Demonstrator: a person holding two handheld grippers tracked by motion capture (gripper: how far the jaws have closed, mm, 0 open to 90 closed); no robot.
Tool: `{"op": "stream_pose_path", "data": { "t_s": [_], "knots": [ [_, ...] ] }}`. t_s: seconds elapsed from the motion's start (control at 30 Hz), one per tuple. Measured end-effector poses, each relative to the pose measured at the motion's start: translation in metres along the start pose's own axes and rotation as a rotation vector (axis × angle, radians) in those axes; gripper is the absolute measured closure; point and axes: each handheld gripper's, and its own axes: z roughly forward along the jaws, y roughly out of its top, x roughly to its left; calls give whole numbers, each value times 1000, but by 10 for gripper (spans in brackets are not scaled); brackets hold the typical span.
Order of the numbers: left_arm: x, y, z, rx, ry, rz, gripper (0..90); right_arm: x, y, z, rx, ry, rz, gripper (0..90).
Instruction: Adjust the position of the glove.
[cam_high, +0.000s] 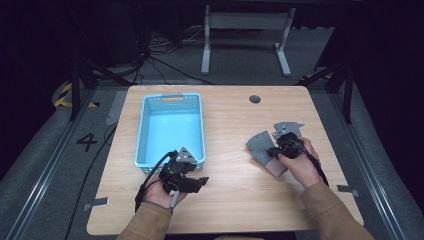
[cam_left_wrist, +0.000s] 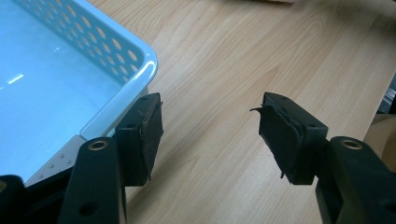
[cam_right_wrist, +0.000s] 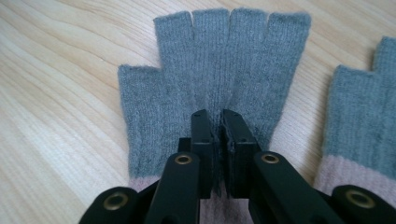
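Two grippers are out over the wooden table (cam_high: 230, 120), so start with that broad pale slab stretching from the near edge, where the sleeved forearms come in, to the far edge with its small dark round grommet (cam_high: 255, 99). Next in size, the light blue basket (cam_high: 145, 125) sits on the left half, perforated walls all round, its near right corner showing just beside one pad in the left gripper view (cam_left_wrist: 140, 56). Over to the right half now: a grey fingerless glove (cam_right_wrist: 187, 88) lies flat on the wood, stubby finger ends pointing to the far side, pink cuff toward the person, and a second grey glove (cam_right_wrist: 359, 116) lies just beside it at the right of the right gripper view. Smaller again, the left gripper (cam_high: 201, 182) hovers near the basket's near right corner, jaws standing apart with bare wood between them, gripping nothing (cam_left_wrist: 210, 135). And the right gripper (cam_right_wrist: 219, 135) is down on the first glove's palm, jaws drawn almost together and pinching up a ridge of the knit between the pads; in the high view it sits over the gloves (cam_high: 272, 150).
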Motion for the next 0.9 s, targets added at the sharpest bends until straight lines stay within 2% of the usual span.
{"op": "stream_pose_path", "data": {
  "t_s": [0.17,0.3,0.67,0.7,0.9],
  "knots": [
    [0,2,0,6,-4,8,399,2,1,-14,-30,24,-7,846],
    [-1,4,1,7,-10,14,399,8,3,-24,-42,53,-36,843],
    [-2,10,5,4,-24,30,393,28,4,-36,-33,141,-150,837],
    [-2,10,5,6,-25,32,393,31,4,-37,-38,152,-176,837],
    [-3,12,6,3,-31,36,394,42,4,-38,-35,212,-242,833]
  ]
}}
